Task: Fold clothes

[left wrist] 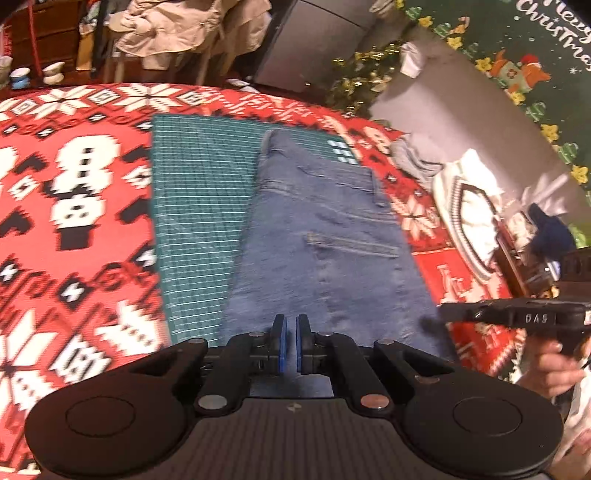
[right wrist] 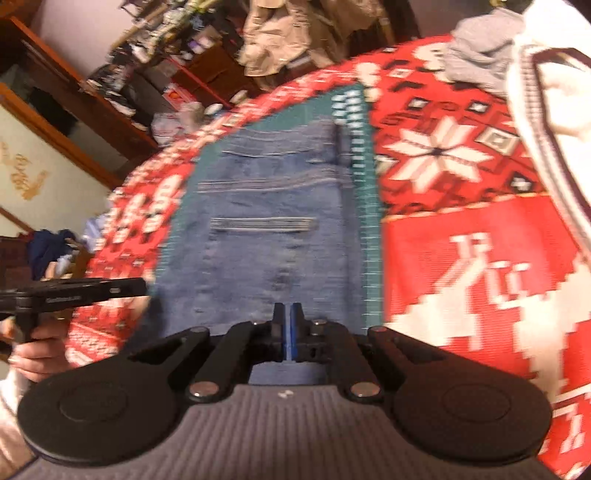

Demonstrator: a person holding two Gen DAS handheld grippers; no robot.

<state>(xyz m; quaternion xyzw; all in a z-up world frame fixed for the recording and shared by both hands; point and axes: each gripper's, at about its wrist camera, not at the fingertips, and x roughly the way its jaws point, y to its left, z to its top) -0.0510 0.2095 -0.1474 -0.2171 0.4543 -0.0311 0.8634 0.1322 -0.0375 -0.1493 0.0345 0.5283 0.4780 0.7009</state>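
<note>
Blue jeans (left wrist: 321,229) lie folded flat in a long strip on a green gridded cutting mat (left wrist: 195,192), pocket seams facing up. My left gripper (left wrist: 291,332) hovers over the near end of the denim, its blue pads drawn together with only a thin slit and nothing between them. In the right wrist view the same jeans (right wrist: 266,221) stretch away from my right gripper (right wrist: 287,321), which is shut, with no cloth seen between its pads. Each gripper shows in the other's view: the right gripper (left wrist: 443,310) at the jeans' right edge, the left gripper (right wrist: 142,286) at their left edge.
A red Christmas-patterned tablecloth (left wrist: 74,184) covers the table under the mat (right wrist: 369,206). At the right lie a white sweater with striped trim (left wrist: 469,206) and a grey garment (left wrist: 417,158). A chair draped with a beige coat (left wrist: 184,29) stands beyond the far edge.
</note>
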